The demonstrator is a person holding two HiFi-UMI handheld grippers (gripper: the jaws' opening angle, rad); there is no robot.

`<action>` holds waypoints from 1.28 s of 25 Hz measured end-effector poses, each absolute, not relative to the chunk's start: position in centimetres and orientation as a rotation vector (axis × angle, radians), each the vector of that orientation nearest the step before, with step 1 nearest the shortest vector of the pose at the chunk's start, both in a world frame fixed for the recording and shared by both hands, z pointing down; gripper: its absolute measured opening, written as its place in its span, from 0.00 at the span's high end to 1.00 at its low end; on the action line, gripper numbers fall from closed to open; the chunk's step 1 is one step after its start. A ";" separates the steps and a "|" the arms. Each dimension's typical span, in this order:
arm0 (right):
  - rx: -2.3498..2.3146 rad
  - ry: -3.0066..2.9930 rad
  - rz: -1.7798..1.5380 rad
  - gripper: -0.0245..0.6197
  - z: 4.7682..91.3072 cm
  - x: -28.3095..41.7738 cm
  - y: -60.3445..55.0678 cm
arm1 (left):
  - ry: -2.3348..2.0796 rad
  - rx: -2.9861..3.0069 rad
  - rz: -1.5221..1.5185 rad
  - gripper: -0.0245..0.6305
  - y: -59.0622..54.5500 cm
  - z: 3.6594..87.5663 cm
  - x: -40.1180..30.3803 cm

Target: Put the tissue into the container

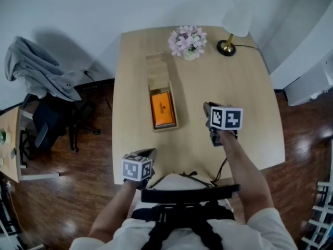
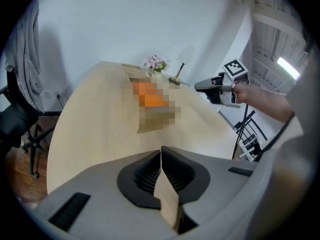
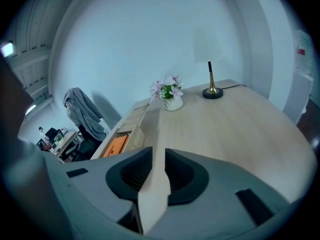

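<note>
An orange tissue pack (image 1: 162,108) lies in the near end of a long wooden container (image 1: 156,66) on the light table (image 1: 234,77). The left gripper view shows the pack (image 2: 146,90) ahead; in the right gripper view the pack (image 3: 116,145) is at the left, inside the container (image 3: 131,121). My left gripper (image 1: 150,152) hovers at the table's near edge, jaws closed together and empty (image 2: 161,151). Hanging over the table to the right of the container, my right gripper (image 1: 206,106) has only a narrow gap between its jaws (image 3: 158,151), and nothing sits in that gap.
A vase of pink flowers (image 1: 187,41) and a brass lamp (image 1: 227,47) stand at the table's far end. A chair draped with grey cloth (image 1: 36,72) is on the floor at the left. White shelving (image 1: 322,82) is at the right.
</note>
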State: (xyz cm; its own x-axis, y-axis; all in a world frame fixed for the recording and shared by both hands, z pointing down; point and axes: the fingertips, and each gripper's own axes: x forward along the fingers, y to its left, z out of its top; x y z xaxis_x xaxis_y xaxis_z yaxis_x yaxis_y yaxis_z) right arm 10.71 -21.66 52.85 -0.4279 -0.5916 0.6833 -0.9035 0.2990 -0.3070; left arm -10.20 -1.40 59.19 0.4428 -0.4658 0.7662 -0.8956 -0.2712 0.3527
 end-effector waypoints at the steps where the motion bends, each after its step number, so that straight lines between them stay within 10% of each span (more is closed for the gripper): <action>1: 1.331 -2.111 0.946 0.88 53.3 11.5 -21.3 | -1.141 1.897 0.697 0.96 -1.2 59.3 -10.0; 15: 1.203 -1.751 0.847 0.90 63.5 23.9 -9.2 | -1.095 1.823 1.070 0.96 1.9 65.1 -11.2; 32: 1.079 -1.738 0.752 0.90 64.1 21.7 -7.7 | -1.144 1.838 1.024 0.96 1.2 64.2 -10.3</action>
